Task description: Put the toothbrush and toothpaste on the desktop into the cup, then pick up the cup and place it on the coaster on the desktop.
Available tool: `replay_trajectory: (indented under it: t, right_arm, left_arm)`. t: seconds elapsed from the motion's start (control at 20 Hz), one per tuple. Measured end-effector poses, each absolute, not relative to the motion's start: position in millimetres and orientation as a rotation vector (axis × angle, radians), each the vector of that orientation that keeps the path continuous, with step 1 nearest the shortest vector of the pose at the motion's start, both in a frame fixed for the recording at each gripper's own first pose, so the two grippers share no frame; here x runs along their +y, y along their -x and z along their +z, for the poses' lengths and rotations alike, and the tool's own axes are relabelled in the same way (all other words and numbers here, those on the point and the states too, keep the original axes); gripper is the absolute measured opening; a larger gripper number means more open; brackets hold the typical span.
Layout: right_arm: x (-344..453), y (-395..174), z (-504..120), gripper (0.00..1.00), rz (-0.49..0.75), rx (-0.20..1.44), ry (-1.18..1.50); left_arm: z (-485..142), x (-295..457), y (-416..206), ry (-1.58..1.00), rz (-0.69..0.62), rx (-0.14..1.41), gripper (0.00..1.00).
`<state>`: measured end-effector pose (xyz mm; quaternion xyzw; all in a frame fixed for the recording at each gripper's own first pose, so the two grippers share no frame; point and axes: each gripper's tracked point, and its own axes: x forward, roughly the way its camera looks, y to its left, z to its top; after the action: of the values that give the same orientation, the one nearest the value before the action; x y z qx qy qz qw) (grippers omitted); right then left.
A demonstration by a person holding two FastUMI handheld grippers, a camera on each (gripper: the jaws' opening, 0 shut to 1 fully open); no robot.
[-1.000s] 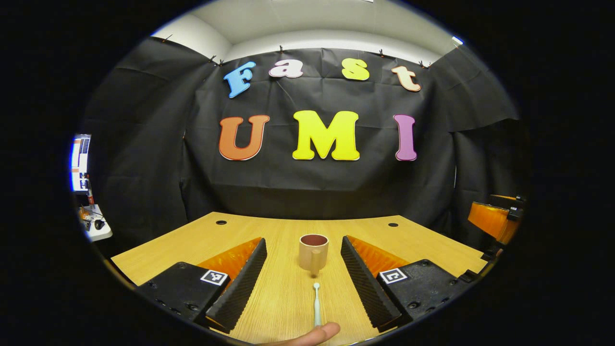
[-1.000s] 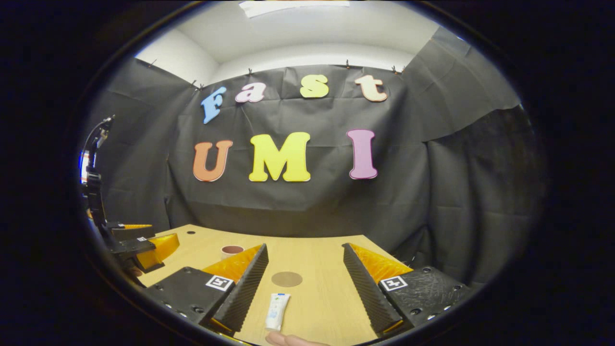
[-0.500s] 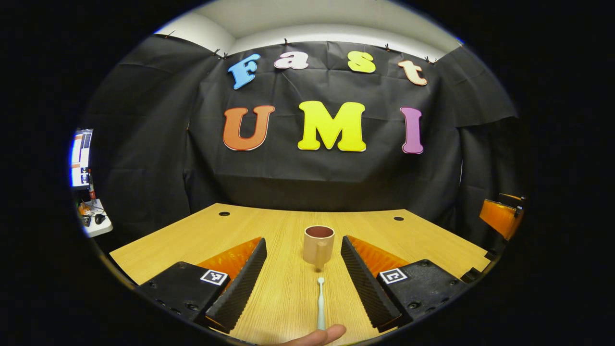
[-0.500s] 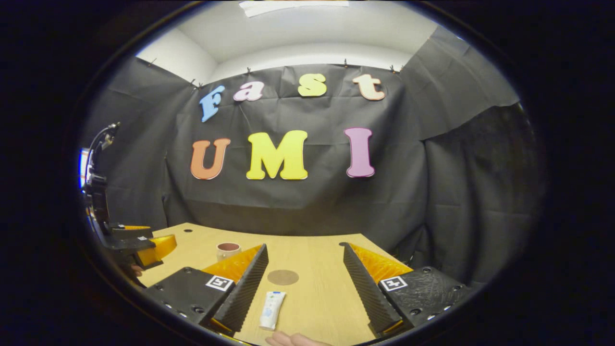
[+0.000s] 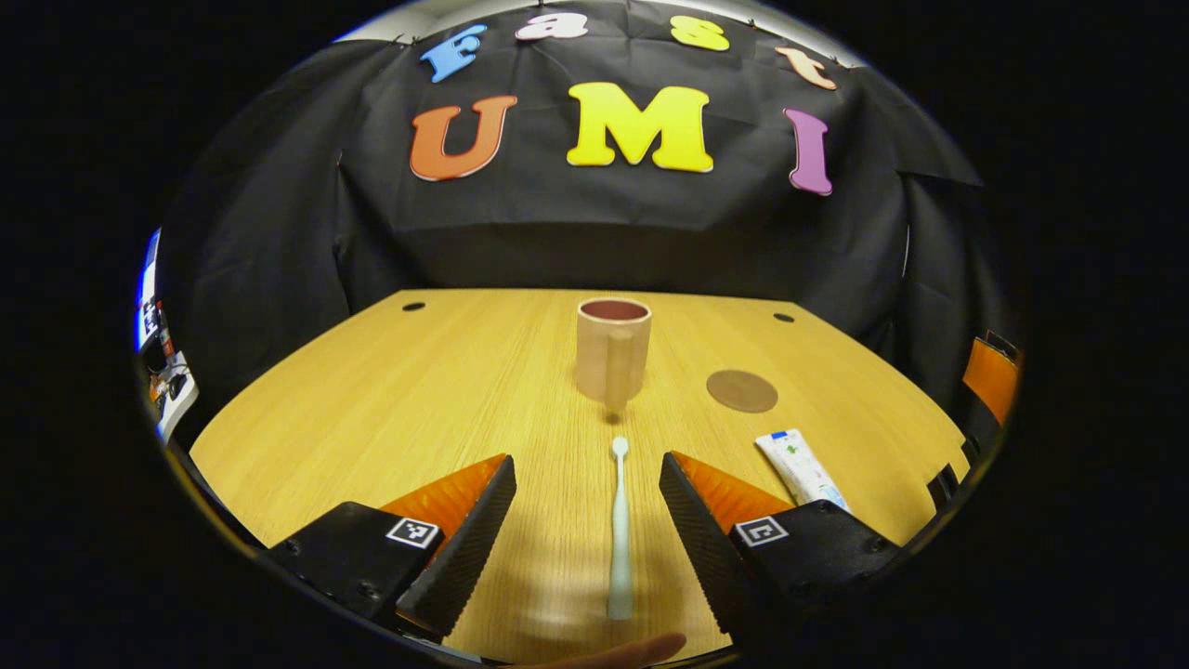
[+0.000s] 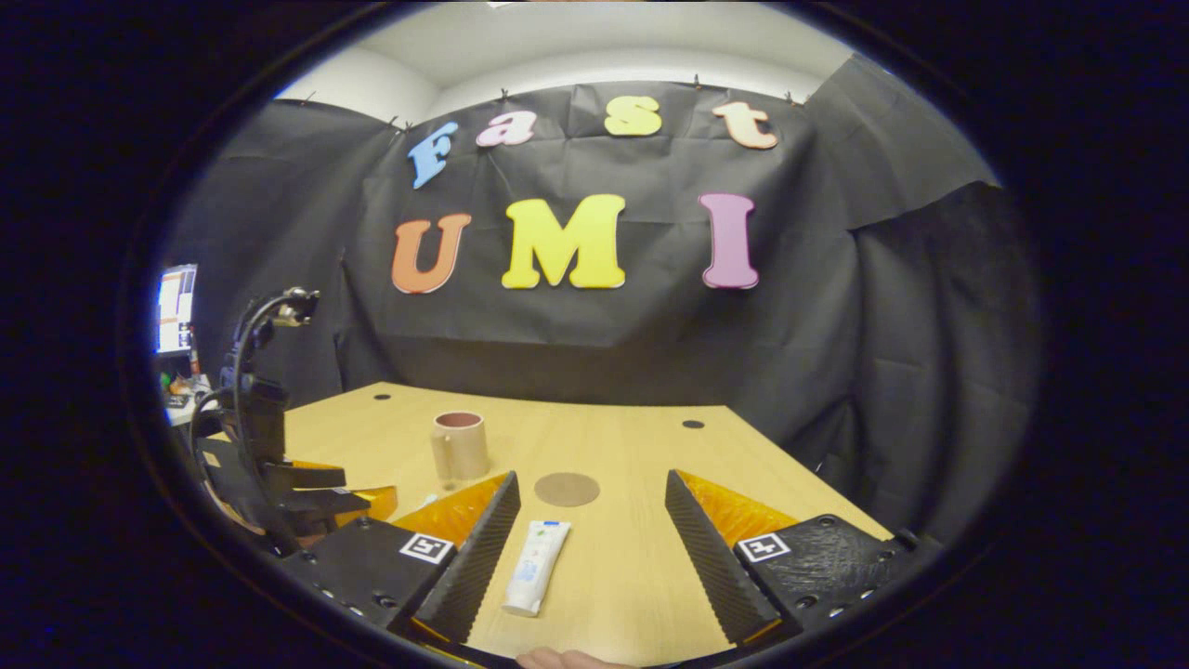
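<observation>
Two cable holes (image 5: 413,306) behind cup (image 5: 611,347)

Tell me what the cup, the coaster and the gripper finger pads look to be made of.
Cup: probably glazed ceramic or plastic; smooth beige wall with a soft sheen, darker reddish inside.
Coaster: thin flat brown disc, matte; perhaps cork or leather, the look leaves it open.
Left gripper finger pads: black, ribbed, matte, likely rubber or foam.

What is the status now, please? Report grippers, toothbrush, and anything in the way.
Left gripper open, straddling toothbrush flat on desktop. Right gripper open, over toothpaste. Cup empty, path unobstructed.
</observation>
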<state>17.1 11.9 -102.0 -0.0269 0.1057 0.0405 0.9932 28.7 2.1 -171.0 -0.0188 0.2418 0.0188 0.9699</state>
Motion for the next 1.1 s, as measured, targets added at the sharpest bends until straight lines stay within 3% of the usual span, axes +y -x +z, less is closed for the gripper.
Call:
replay_trajectory:
  t: [0.2, 0.25, 0.3, 0.35, 0.55, 0.7, 0.75, 1.1]
  right_arm:
    - [25.1, -25.4, -134.6, 0.95, 0.099, 0.307, 0.056]
    - [29.0, -26.1, -139.5, 0.95, 0.107, 0.32, 0.062]
    - [31.2, -26.7, -144.0, 0.95, 0.11, 0.329, 0.069]
    - [32.1, -27.3, -146.8, 0.95, 0.108, 0.336, 0.074]
    - [38.5, -30.9, -156.4, 0.95, 0.105, 0.364, 0.074]
    - [42.4, -32.1, -161.5, 0.95, 0.103, 0.375, 0.086]
    - [42.8, -33.0, -163.8, 0.95, 0.098, 0.382, 0.092]
    - [54.5, -45.8, -191.6, 0.95, 0.092, 0.469, 0.108]
  left_arm:
    - [-186.3, 3.3, -36.4, 0.059, 0.051, 0.524, 0.95]
    - [-188.9, -1.2, -37.5, 0.068, 0.035, 0.532, 0.86]
    - [-192.7, -4.2, -37.5, 0.07, 0.024, 0.546, 0.89]
    - [-196.2, -7.6, -37.3, 0.066, 0.011, 0.556, 0.75]
    - [-208.0, -20.7, -33.8, 0.076, -0.042, 0.605, 0.72]
    - [-211.5, -24.2, -35.5, 0.096, -0.063, 0.609, 0.31]
    - [-210.8, -25.0, -36.1, 0.106, -0.074, 0.605, 0.14]
    - [-203.4, -20.0, -30.1, 0.133, -0.094, 0.587, 0.07]
